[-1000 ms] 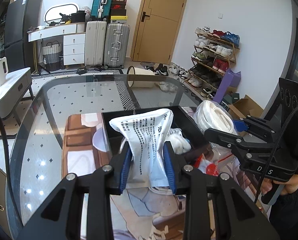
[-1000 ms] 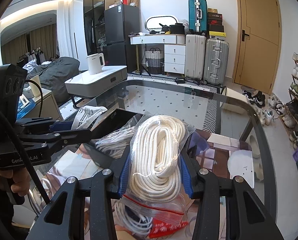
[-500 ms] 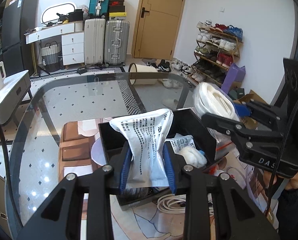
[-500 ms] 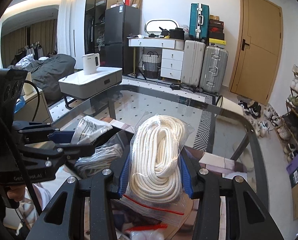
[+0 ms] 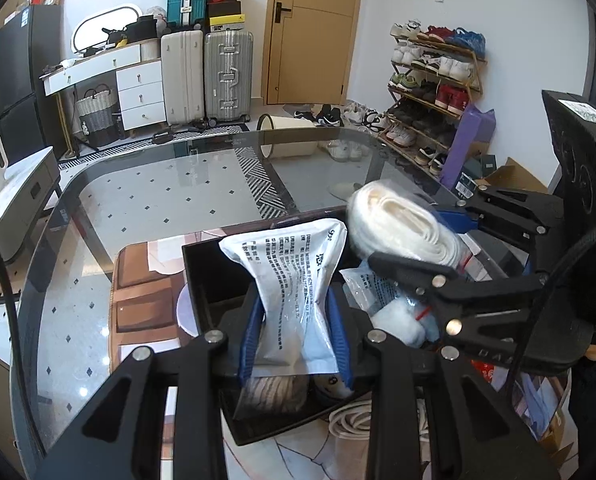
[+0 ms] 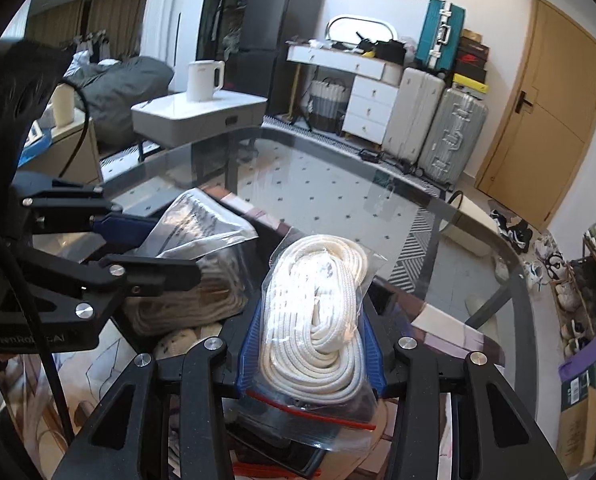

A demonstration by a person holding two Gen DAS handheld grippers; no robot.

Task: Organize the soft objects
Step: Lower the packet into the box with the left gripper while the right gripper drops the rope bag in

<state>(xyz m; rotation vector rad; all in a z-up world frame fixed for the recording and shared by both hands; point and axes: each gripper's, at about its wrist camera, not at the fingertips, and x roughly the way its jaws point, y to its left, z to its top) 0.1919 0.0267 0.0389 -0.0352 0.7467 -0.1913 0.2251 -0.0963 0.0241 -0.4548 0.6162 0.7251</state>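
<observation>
Both tongs are gripping: left tongs point(image 5: 295, 330) pinching a printed white packet point(image 5: 293, 280), right tongs point(image 6: 310, 348) clamping bagged white rope point(image 6: 318, 312) over the black tray point(image 5: 205, 276).

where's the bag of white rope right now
The bag of white rope is clamped in the right gripper, held over the black tray. In the left wrist view it sits right of the printed white pouch in the left gripper.
</observation>
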